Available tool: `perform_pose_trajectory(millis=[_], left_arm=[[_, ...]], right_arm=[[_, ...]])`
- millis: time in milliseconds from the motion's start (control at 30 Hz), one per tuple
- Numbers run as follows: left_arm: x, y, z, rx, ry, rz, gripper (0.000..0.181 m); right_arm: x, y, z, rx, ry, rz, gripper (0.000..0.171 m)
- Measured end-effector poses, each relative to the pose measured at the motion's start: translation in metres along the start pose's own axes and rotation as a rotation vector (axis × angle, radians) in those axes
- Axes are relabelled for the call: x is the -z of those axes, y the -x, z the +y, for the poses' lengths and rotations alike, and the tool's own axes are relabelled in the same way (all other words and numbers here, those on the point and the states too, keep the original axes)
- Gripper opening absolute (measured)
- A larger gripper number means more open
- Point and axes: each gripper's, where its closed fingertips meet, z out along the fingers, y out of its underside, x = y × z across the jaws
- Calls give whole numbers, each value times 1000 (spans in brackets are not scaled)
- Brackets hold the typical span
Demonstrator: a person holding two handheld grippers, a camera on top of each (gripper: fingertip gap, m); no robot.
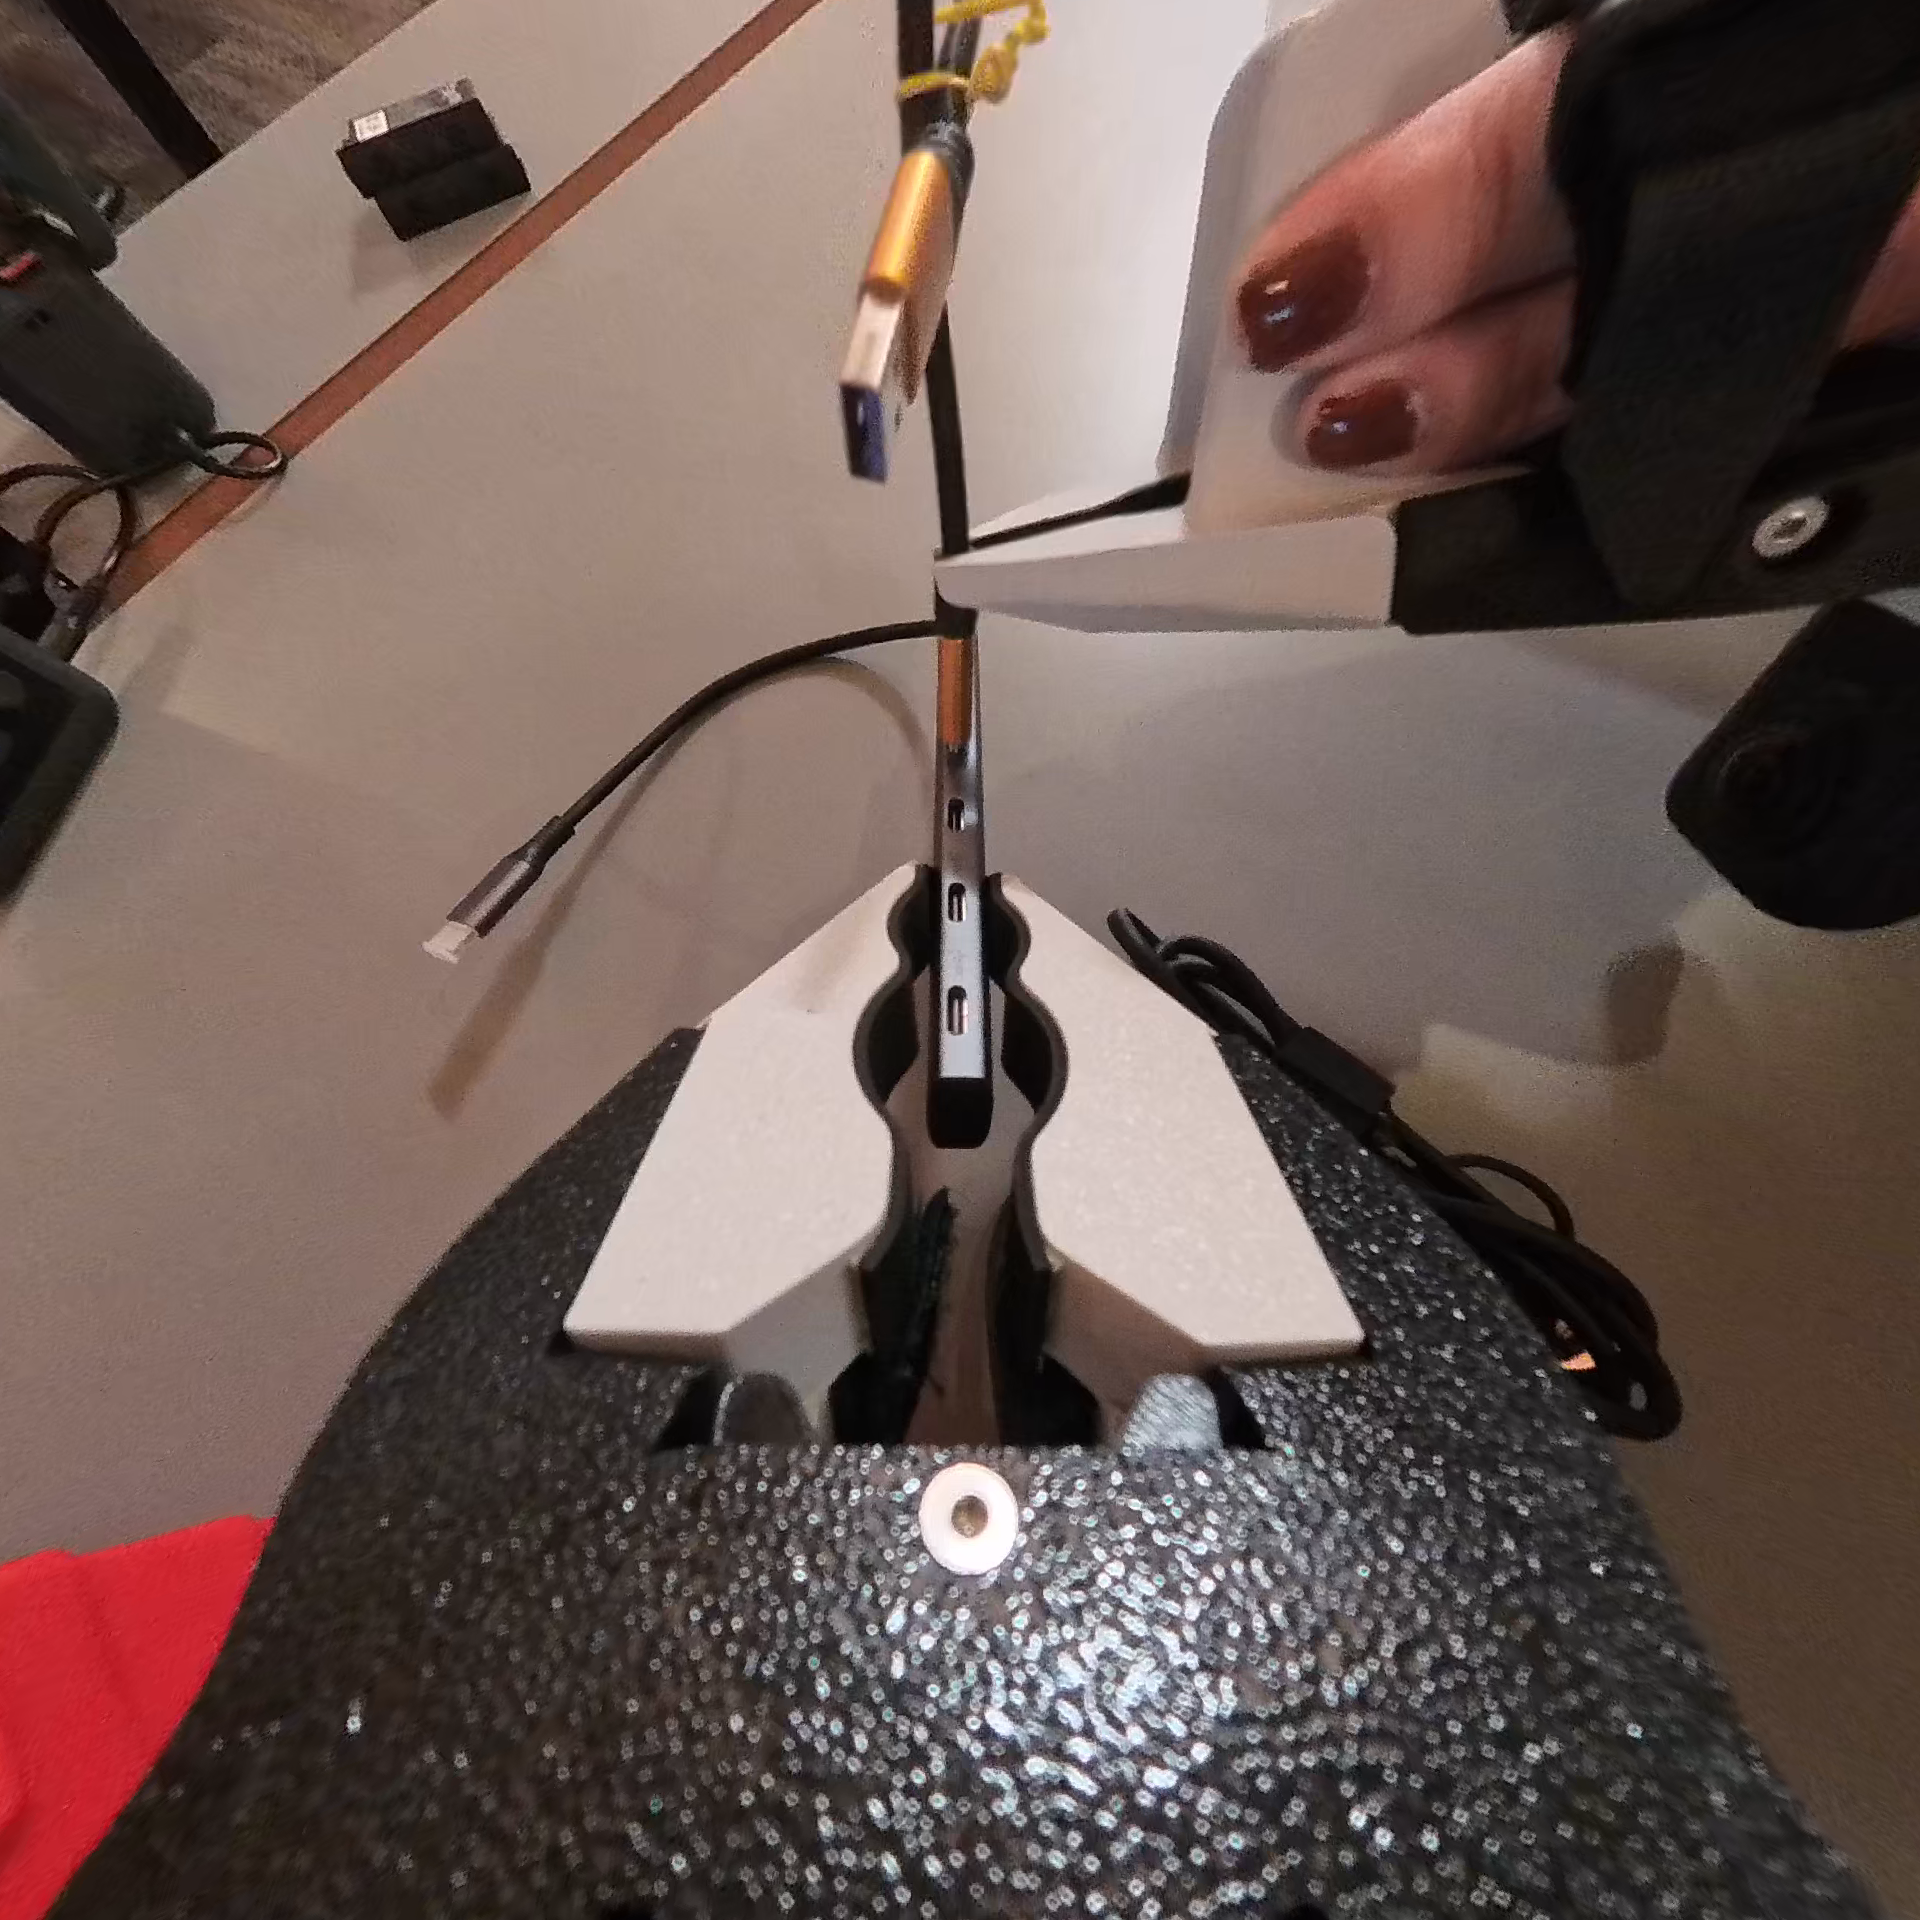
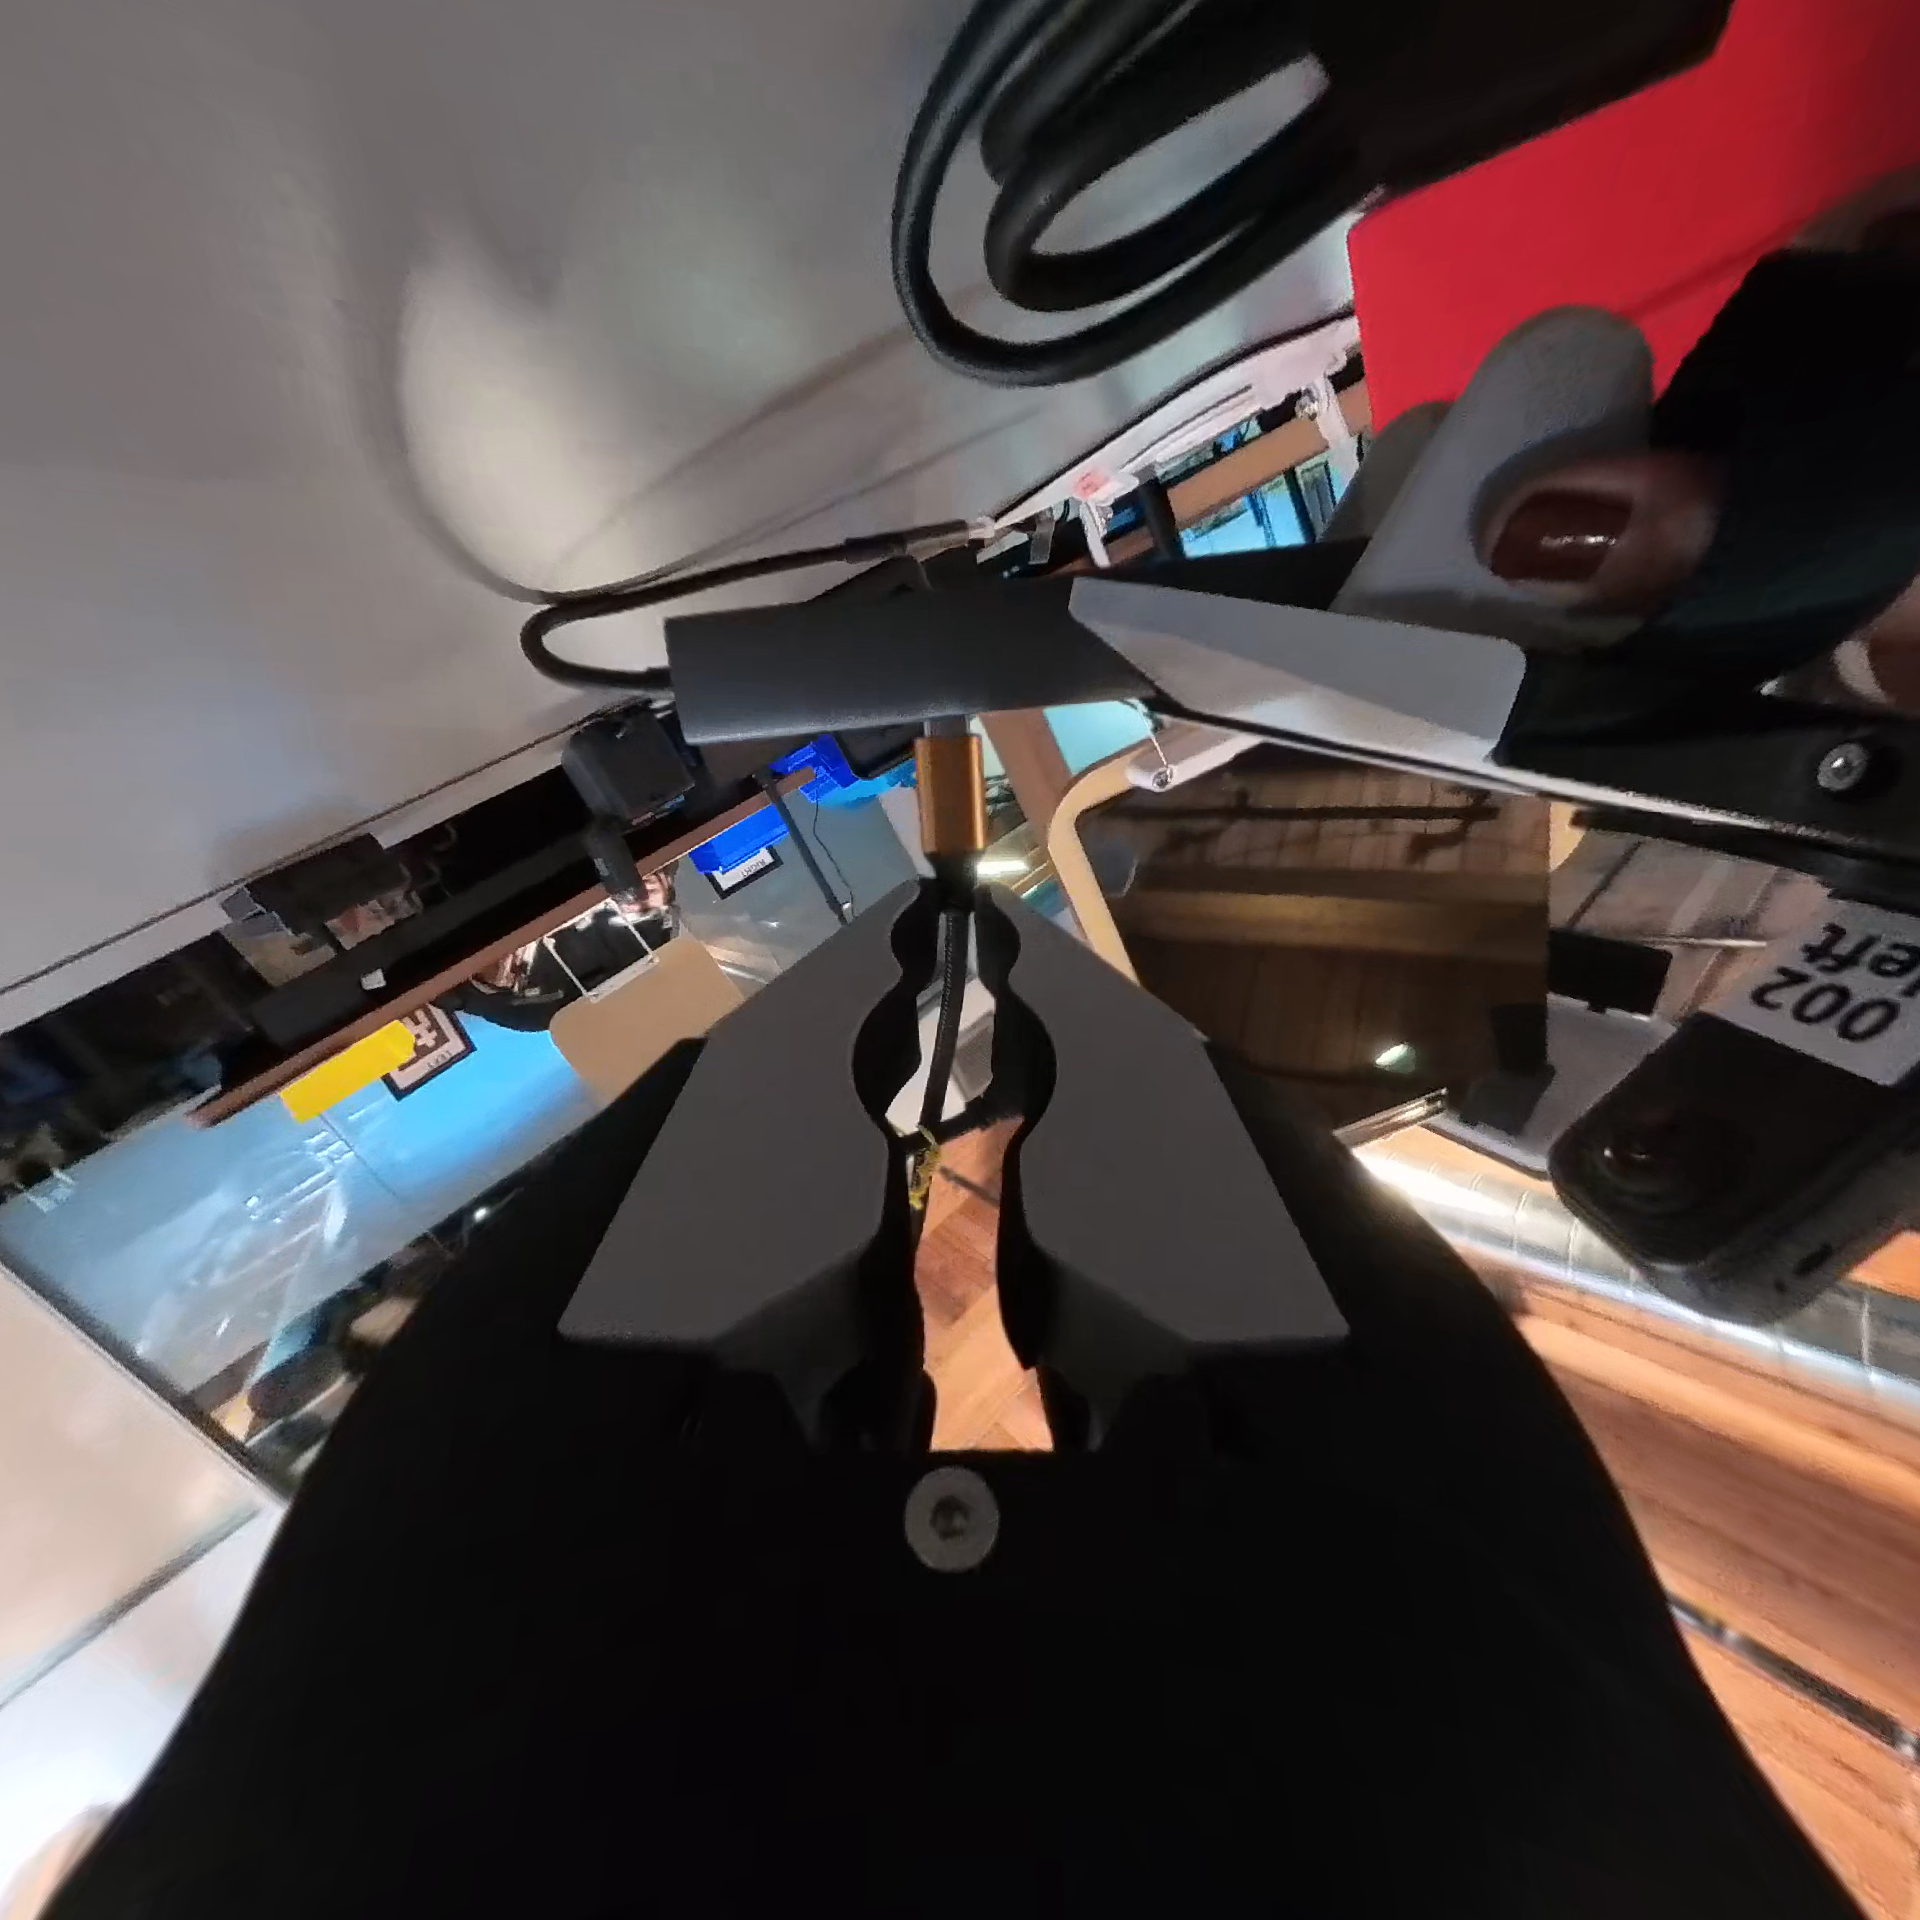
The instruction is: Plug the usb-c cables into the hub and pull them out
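Now the left gripper (image 1: 961, 977) clamps the grey hub (image 1: 961, 914) edge-up between its fingers. Ahead of them, the right gripper (image 2: 956, 914) pinches the black cable (image 2: 948, 1013) just behind its orange plug (image 2: 948, 795), which is seated in the hub.

white sticker (image 2: 1839, 992): on the left gripper's camera mount, bears printed characters.
black box (image 1: 433, 156): small label, too blurred to read.
blue bin (image 2: 740, 854): label, too small to read.
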Motion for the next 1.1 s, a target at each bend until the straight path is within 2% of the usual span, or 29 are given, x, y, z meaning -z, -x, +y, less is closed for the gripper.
perform_pose_trajectory(millis=[33, 600, 800, 967, 1100], left_arm=[[-1, 0, 0, 5, 0, 4, 7], [-14, -4, 15, 27, 60, 40, 7], [-17, -2, 22, 30, 89, 39, 7], [-28, 0, 37, -15, 174, 5, 7], [-30, 1, 36, 14, 149, 35, 7]], right_arm=[[0, 0, -1, 12, -3, -4, 5], [0, 8, -21, -67, -39, -141, 5], [-1, 5, -26, -106, -51, -135, 4], [1, -1, -40, -112, -67, -119, 4], [6, 1, -33, -241, -47, -142, 6]])
